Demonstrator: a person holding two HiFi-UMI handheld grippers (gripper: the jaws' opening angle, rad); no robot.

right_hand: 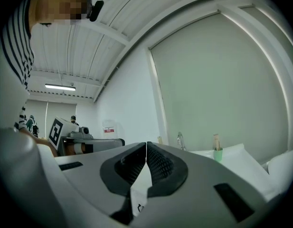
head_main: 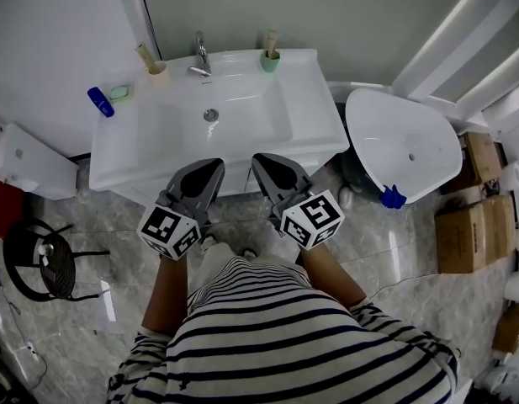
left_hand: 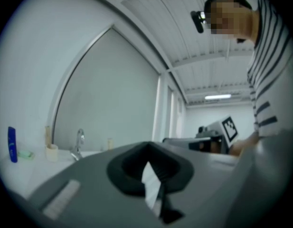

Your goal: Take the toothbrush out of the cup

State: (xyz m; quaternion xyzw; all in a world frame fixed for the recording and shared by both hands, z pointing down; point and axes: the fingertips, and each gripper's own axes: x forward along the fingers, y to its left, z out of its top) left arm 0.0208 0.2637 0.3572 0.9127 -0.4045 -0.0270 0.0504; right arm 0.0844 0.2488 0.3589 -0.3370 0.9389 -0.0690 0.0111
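Toothbrush with a wooden handle [head_main: 270, 40] sits untouched in the small green cup [head_main: 270, 60] at 1 o'clock on the white ceramic sink [head_main: 318, 129], with the left gripper [head_main: 214, 167] and right gripper [head_main: 262, 160] both closed and empty at 6 o'clock, so nothing's done yet.

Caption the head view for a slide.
Left gripper and right gripper, shut and empty, before the white sink; beige cup and green cup, each holding a toothbrush, flank the faucet.
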